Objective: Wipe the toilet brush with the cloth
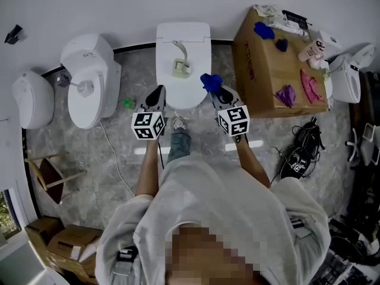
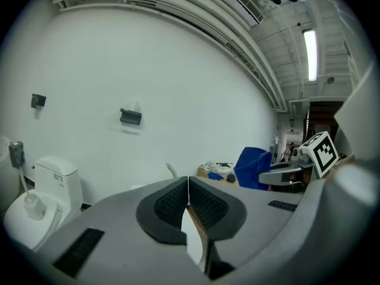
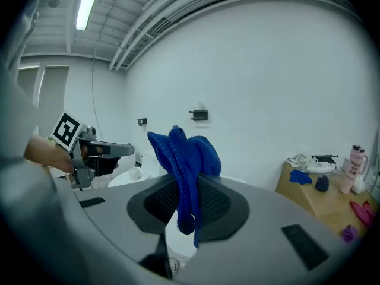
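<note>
Left claw (image 2: 188,186): jaws pressed together, nothing between them. It is held above the near edge of the middle toilet (image 1: 199,46).

Right claw (image 3: 187,189): clamped on the blue cloth (image 3: 185,150). The cloth bunches above the pads and a short tail hangs below them. This claw is level with the left one, at the toilet's near right edge.

Toilet brush (image 1: 181,63): lies on the closed lid of the middle toilet, beyond both claws and untouched by either. Its pale handle curves toward the far wall and its head end is nearer.

Surroundings: a second white toilet (image 1: 89,70) stands to the left. A cardboard box (image 1: 258,70) stands to the right, with blue, purple and pink cloths on top.
</note>
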### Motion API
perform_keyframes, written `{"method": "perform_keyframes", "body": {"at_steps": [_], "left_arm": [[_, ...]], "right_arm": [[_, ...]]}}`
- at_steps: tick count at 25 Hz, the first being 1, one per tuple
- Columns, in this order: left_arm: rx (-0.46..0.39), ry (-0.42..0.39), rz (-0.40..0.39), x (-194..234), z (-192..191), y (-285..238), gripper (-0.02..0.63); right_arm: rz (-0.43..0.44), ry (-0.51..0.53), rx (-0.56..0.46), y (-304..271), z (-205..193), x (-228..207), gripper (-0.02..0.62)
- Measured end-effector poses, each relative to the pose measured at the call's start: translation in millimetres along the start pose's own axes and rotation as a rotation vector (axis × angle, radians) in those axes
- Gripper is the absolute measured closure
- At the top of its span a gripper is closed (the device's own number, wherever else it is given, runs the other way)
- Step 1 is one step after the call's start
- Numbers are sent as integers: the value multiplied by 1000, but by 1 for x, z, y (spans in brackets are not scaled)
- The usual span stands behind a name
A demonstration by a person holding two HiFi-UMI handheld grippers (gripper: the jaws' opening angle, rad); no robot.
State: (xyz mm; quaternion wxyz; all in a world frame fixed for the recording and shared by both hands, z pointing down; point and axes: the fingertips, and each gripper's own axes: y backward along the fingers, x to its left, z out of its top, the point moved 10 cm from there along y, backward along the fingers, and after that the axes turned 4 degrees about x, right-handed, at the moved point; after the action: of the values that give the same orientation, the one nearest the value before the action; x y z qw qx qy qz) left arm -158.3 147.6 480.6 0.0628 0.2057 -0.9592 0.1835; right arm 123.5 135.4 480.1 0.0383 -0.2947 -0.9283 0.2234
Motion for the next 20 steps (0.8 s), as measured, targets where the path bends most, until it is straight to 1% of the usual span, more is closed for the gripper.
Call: {"method": "perform_keyframes", "body": {"at_steps": [3,6,10,15,20], "left_arm": [[3,-1,-21,23,19,-27,583],[10,-26,-46,45,37,-55,583],[16,-27,-82,71,52,-89,583],[34,-38,-144,89,67,-133,583],[66,-58,-205,97,76,-171,583]], "right_arm": [[-8,0,-2,-29,22,-6,506],[-20,3,-13,-59,44,-14,507],[-34,7,-21,-95,67,-22,507],[-50,-10,-17,-132,82,-28,506],[-57,-28,8,-160,86,-31,506]]}}
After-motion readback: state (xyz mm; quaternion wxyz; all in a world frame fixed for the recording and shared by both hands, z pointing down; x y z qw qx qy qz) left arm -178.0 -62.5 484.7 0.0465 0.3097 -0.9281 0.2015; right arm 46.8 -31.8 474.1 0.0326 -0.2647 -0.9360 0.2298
